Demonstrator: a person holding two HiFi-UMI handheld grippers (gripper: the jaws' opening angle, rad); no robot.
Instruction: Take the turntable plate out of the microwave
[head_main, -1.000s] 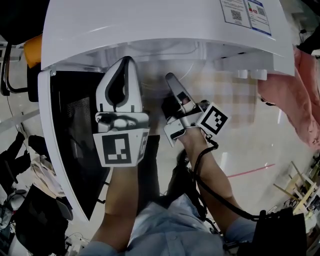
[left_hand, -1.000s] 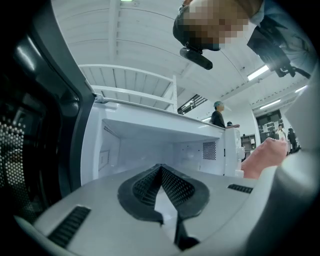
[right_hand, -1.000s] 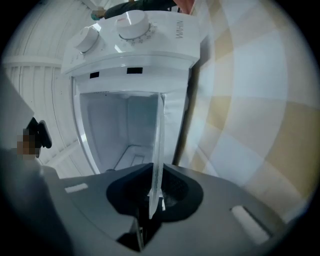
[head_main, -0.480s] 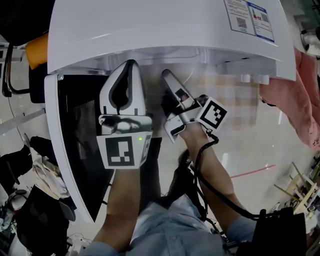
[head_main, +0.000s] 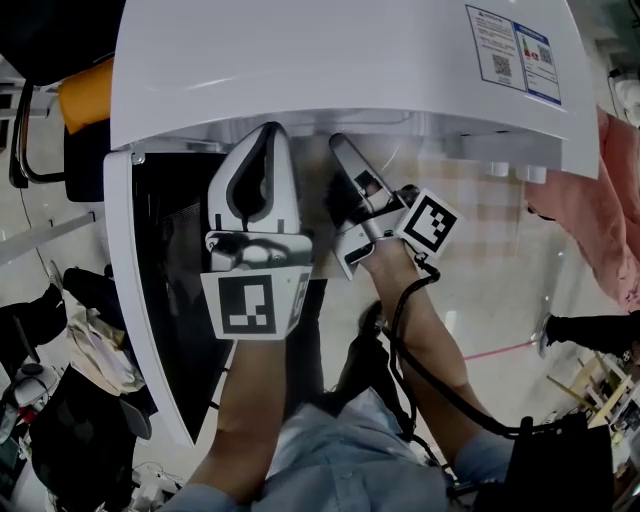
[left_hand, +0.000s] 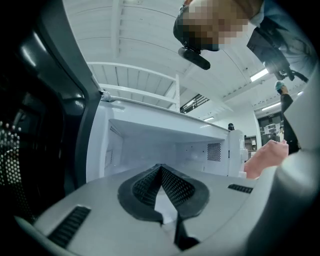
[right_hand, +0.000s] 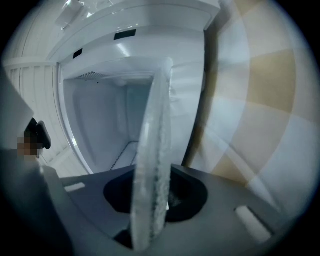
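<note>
Right gripper (head_main: 345, 160) jaws have just been closing on the rim of the glass turntable plate (right_hand: 152, 150) at the microwave (head_main: 340, 70) mouth; left gripper (left_hand: 161, 172) jaws clenched, empty. Confirm the grip is firm, then draw the plate out level and slowly

Glossy, smooth microwave (head_main: 330, 70) casing — translucent, rough-rimmed glass turntable plate (right_hand: 151, 170)

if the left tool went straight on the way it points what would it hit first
The left tool points into the open microwave. Nothing shows in its path, so it would probably meet the back wall first, though the depth is unclear.
</note>
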